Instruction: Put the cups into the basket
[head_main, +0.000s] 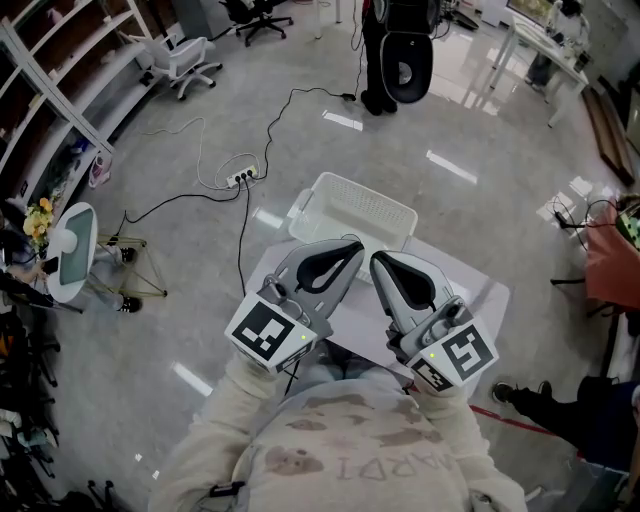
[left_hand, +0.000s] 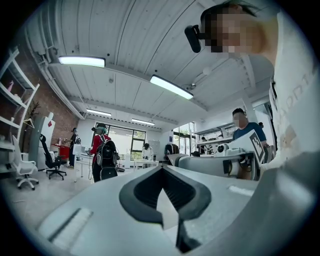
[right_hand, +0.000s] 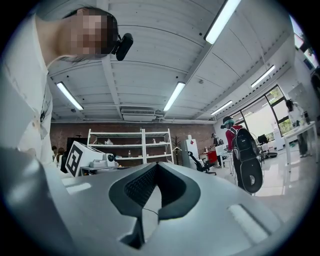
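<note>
— Cups: where are they?
— None show anywhere. Left gripper (head_main: 352, 245), low middle, is squeezed closed on nothing. The white basket (head_main: 370, 192) sits just above it. Right gripper (head_main: 380, 260) is closed and empty too.
— How to grab one?
— Probably light and slippery, so pinch the rim.

The left arm (head_main: 212, 428) and right arm (head_main: 472, 440) are bent, pulled in close to the chest. The left gripper (head_main: 342, 250) and right gripper (head_main: 384, 262) point forward side by side, tips nearly meeting. The 2 grippers' jaws are closed together, empty.
</note>
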